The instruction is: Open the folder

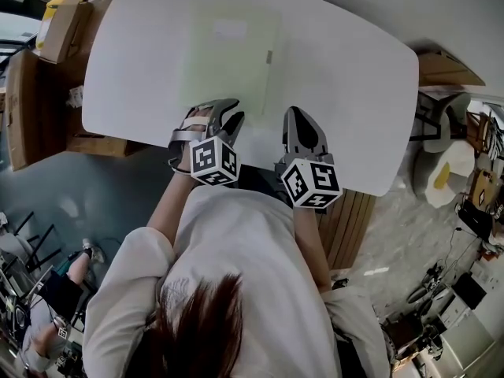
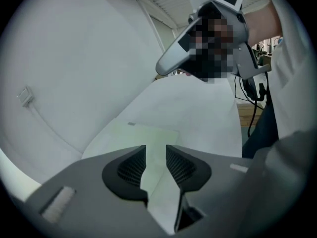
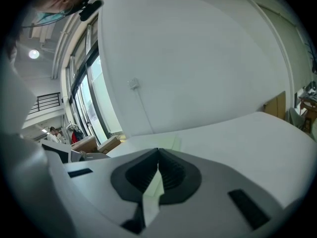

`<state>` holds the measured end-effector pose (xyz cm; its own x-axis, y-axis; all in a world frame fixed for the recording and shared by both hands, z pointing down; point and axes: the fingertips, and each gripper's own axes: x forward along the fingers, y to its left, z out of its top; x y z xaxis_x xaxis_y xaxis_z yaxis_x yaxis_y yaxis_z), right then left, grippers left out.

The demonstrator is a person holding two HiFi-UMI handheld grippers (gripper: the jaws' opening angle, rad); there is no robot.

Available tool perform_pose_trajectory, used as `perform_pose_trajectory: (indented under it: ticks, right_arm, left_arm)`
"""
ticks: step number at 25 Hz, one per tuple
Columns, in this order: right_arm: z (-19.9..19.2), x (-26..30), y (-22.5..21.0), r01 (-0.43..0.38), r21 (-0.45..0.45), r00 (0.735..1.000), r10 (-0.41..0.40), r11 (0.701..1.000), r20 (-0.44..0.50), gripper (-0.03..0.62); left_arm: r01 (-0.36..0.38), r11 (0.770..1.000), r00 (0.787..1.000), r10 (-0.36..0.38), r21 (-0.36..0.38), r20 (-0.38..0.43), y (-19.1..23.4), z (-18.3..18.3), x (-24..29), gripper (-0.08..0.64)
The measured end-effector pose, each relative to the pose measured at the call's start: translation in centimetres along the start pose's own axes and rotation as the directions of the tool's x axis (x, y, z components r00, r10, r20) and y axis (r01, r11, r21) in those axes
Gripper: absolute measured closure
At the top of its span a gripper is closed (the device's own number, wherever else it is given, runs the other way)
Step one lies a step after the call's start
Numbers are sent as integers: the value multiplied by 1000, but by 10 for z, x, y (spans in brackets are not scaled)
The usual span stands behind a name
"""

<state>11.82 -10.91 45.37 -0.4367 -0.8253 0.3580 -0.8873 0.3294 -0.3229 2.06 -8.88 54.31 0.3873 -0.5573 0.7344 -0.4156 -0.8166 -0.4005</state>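
Holds left gripper (image 2: 156,156) released, jaws apart and empty, pale green folder (image 2: 143,133) just ahead on white table (image 1: 346,93) — right gripper (image 3: 158,156) alongside, clenched on nothing.

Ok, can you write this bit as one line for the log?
left tongs: open, empty | right tongs: shut, empty | folder: closed, flat on white table
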Motion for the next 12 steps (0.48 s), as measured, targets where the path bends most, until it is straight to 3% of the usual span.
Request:
perform_pose_trajectory:
  ticks: [4, 12]
  right_arm:
    - [0, 1, 1, 2, 3, 1000, -2, 1000, -4, 584]
    - [-12, 10, 3, -3, 2, 1000, 3, 1000, -25, 586]
  left_arm:
    - [44, 999, 999, -44, -2, -24, -12, -10, 10, 423]
    - [55, 998, 997, -55, -4, -58, -19, -23, 21, 423]
